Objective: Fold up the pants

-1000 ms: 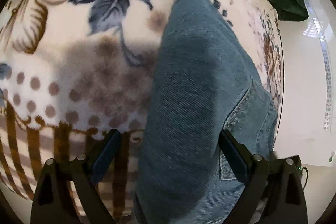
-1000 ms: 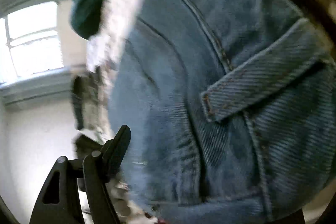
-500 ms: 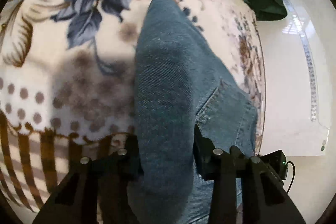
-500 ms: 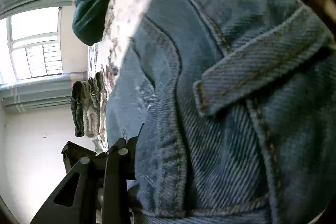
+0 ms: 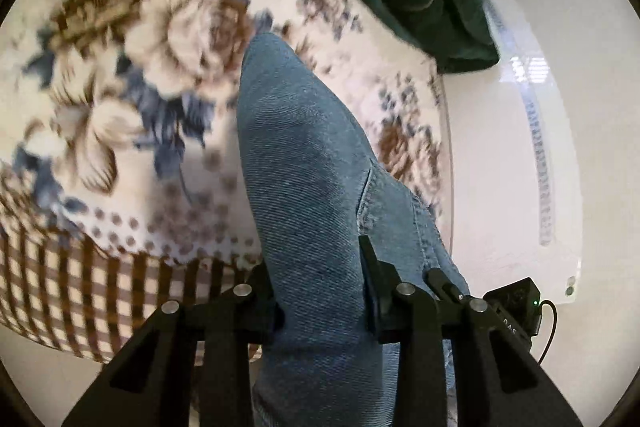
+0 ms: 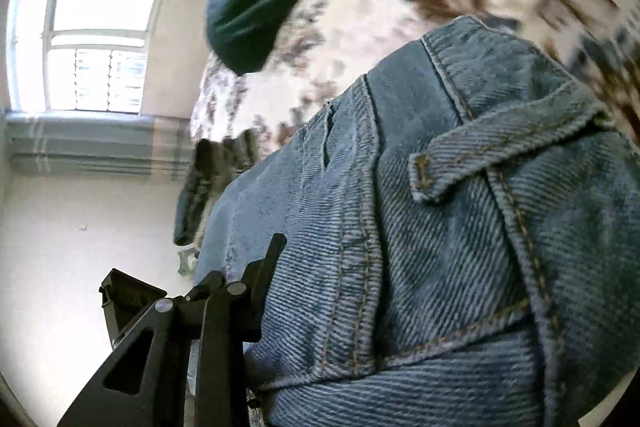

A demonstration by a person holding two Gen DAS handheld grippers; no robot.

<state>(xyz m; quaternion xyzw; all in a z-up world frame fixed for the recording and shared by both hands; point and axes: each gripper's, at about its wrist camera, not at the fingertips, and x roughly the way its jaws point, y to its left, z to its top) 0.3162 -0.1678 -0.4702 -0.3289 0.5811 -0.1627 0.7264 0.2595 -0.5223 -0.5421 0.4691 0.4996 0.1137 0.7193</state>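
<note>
I can read one marking only. In my left wrist view, a small black box (image 5: 516, 311) sits at the lower right, just beside my left gripper (image 5: 320, 279). White letters are printed on its top face near the lower edge. They appear to read "DAS", but the characters are small and partly cut off, so I cannot confirm the full word. A green light shows on the same box, with no figure or symbol beside it.

The jeans (image 6: 440, 227) in my right wrist view show stitching and a belt loop, with no legible label or brand tag. I can read no other text, number or sign in either view.
</note>
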